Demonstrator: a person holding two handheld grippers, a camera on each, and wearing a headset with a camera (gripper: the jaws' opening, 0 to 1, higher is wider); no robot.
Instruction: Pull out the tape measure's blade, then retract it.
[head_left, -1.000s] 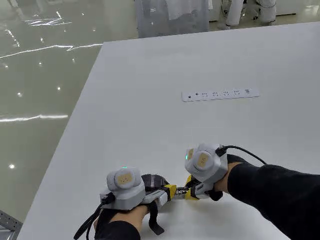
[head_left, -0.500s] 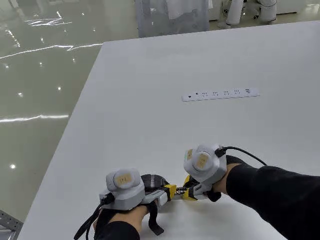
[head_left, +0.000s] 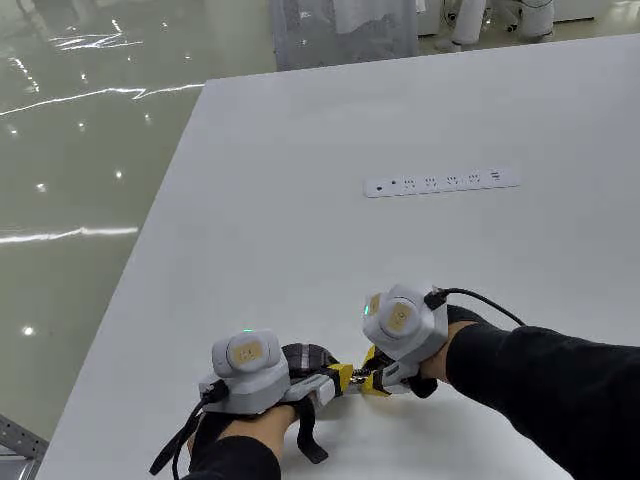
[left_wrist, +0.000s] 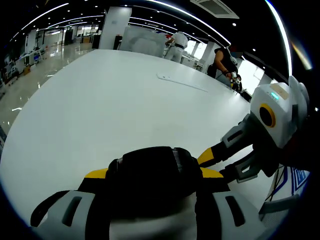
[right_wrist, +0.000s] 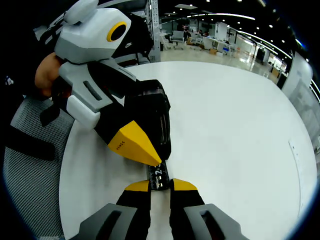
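White table (head_left: 300, 200) runs away from me towards a shiny floor, with a power strip (head_left: 441, 182) lying well beyond my hands. My left tongs (head_left: 335, 380) are clenched on the black tape measure (left_wrist: 152, 172), holding its case just above the near edge of the table, its strap (head_left: 305, 440) trailing towards me. My right tongs (right_wrist: 159, 186) are pinched on the blade (right_wrist: 158, 176) right at the mouth of the case. A short stub of the printed scale shows between the yellow tips and the housing.

Over the last second very little has changed. The whole head view has slid a touch, which is my head moving, and the two tongs sit as close together as they did before. The gap between them has not grown, so the blade is no further out.

I judge that the blade stands at nearly its shortest. That means either the draw has hardly begun or the blade is almost back inside, and I cannot tell which. To pull, my right hand must travel right while my left keeps the case still.
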